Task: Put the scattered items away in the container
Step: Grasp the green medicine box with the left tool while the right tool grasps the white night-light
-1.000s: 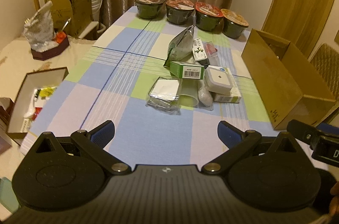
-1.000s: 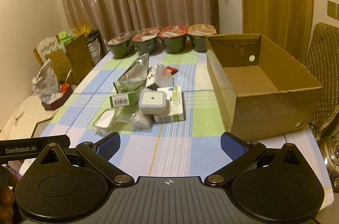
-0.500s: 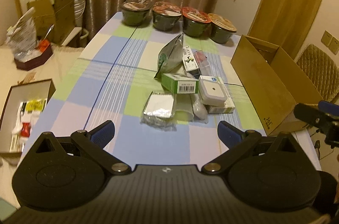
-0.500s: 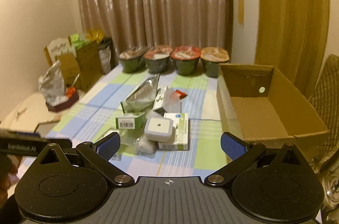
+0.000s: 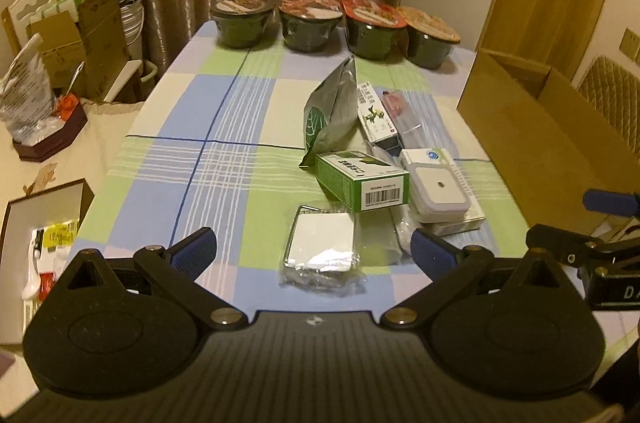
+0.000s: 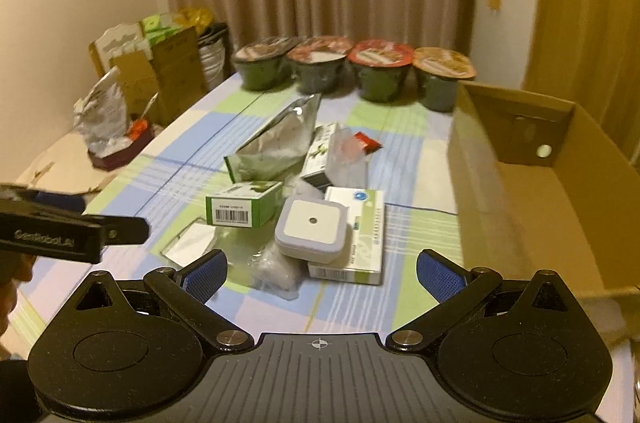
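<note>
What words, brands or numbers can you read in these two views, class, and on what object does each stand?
"GenRobot.AI": on the left gripper's black side, seen blurred from the right wrist view.
"DA": cut-off letters on the right gripper's body, seen from the left wrist view.
Green box: barcode and printed characters, too small to read.
White-and-green flat box: print too blurred.
Noodle bowls: lid print unreadable.

lidded dark green noodle bowls: 4, lined up along the far edge
open brown cardboard box: 1
small green-and-white cartons: 3 that i can make out
silver-green foil pouch: 1
white square plastic gadget: 1
clear wrapped packets: at least 3, hard to tell in the pile
</note>
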`<state>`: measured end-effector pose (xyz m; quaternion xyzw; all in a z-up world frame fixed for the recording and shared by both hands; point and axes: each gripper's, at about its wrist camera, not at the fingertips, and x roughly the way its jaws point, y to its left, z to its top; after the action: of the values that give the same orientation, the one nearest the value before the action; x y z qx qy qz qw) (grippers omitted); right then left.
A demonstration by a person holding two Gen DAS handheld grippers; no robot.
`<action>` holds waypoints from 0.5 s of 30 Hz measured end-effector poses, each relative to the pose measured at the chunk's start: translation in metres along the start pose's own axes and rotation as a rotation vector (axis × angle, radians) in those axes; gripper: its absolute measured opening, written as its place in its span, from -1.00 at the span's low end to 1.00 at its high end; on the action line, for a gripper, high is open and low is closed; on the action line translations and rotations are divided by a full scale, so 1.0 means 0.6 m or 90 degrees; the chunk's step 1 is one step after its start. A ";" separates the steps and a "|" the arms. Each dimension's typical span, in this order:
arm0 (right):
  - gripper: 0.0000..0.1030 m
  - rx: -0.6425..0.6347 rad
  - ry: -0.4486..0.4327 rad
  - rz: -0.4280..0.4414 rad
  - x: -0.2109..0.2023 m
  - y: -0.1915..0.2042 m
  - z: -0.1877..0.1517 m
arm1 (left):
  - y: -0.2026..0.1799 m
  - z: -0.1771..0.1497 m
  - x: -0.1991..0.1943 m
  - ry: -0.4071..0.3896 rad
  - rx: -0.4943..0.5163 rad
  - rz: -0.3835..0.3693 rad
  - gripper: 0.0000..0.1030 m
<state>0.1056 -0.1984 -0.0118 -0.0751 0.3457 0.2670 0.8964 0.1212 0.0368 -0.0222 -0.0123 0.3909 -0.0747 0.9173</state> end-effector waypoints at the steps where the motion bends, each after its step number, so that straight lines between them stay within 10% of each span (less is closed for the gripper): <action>1: 1.00 -0.005 0.005 -0.001 0.010 -0.002 0.000 | 0.000 0.002 0.010 0.002 0.005 -0.003 0.97; 15: 1.00 0.037 0.034 0.024 0.123 -0.037 0.022 | -0.007 0.030 0.091 -0.022 0.022 -0.032 0.96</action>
<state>0.1707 -0.1812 -0.0519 -0.0493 0.3786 0.2713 0.8835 0.1706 0.0239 -0.0484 -0.0076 0.3731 -0.1046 0.9218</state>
